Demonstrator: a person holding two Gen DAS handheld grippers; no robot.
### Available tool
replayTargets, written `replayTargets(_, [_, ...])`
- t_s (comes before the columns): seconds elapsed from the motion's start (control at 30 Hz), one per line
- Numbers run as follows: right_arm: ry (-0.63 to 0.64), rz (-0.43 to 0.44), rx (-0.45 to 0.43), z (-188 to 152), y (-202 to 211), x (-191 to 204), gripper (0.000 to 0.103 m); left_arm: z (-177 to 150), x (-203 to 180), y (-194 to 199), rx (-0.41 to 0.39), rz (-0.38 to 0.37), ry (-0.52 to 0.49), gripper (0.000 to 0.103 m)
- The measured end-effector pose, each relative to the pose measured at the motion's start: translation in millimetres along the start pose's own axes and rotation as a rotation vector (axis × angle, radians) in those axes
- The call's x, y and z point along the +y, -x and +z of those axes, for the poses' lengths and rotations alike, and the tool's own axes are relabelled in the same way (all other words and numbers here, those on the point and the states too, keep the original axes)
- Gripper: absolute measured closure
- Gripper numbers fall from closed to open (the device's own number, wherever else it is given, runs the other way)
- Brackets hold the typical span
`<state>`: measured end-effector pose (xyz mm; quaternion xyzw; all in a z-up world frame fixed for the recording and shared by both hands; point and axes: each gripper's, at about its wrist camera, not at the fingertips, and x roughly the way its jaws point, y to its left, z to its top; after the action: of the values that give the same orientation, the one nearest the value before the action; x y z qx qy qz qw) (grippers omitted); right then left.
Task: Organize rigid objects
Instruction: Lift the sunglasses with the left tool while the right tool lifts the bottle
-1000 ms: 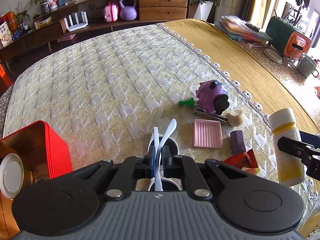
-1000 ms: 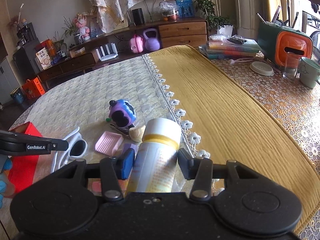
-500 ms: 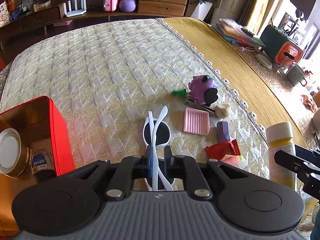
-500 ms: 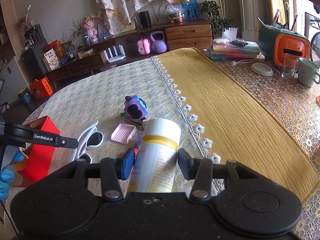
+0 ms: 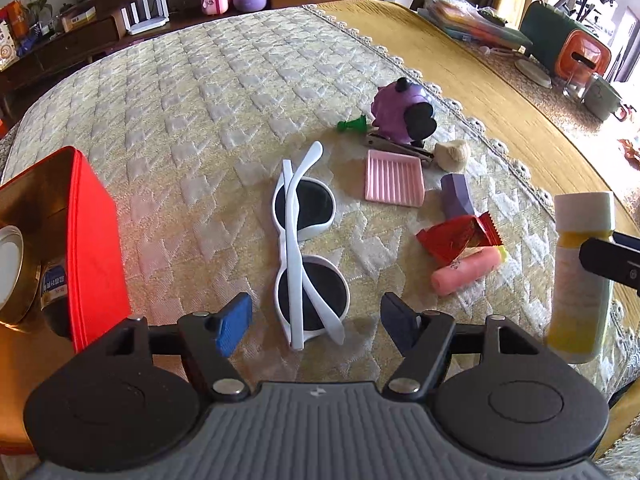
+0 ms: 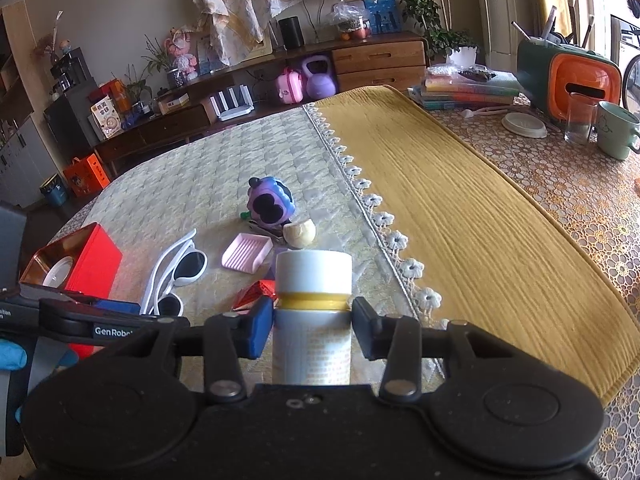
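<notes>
White sunglasses with dark lenses lie folded on the quilted cloth, just in front of my left gripper, which is open and empty with a finger on each side of their near end. They also show in the right wrist view. My right gripper is shut on a white and yellow bottle and holds it upright; the bottle also shows at the right of the left wrist view. A red open tin with a round lid inside stands at the left.
On the cloth lie a pink ridged tray, a purple toy, a green pawn, a nail clipper, a purple block, a red wrapper and a pink tube. A mug and glass stand far right.
My left gripper was shut on the sunglasses and held them; it has opened, and the sunglasses now lie on the cloth. The right gripper has kept hold of the bottle.
</notes>
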<state>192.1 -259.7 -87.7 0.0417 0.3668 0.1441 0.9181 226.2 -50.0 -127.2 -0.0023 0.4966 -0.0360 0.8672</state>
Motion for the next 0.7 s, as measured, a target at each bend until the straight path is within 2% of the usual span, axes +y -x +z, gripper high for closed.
replayTargets(0.1, [-0.001,0.003,0.002,-1,-1,0,0.061,-2,-3,-1,-0.018,0.021,-0.015,0.034])
replayTargets(0.17, [-0.004,0.005,0.004,-1,-2,-1,0.061,-1,-5,0,-0.033,0.03,-0.025,0.042])
replayTargets(0.23, [-0.008,0.006,0.006,-1,-4,-1,0.061,0,-6,0,-0.044,0.034,-0.029,0.056])
replayTargets(0.3, [-0.008,0.007,0.009,-2,-5,-1,0.061,0,-8,1,-0.051,0.036,-0.037,0.062])
replayTargets(0.5, [-0.006,0.004,0.006,-3,-2,-1,0.061,0,-8,4,-0.067,0.062,-0.04,0.062])
replayTargets(0.7, [0.004,0.008,-0.011,-2,9,4,0.061,1,2,23,-0.096,0.05,-0.017,0.062])
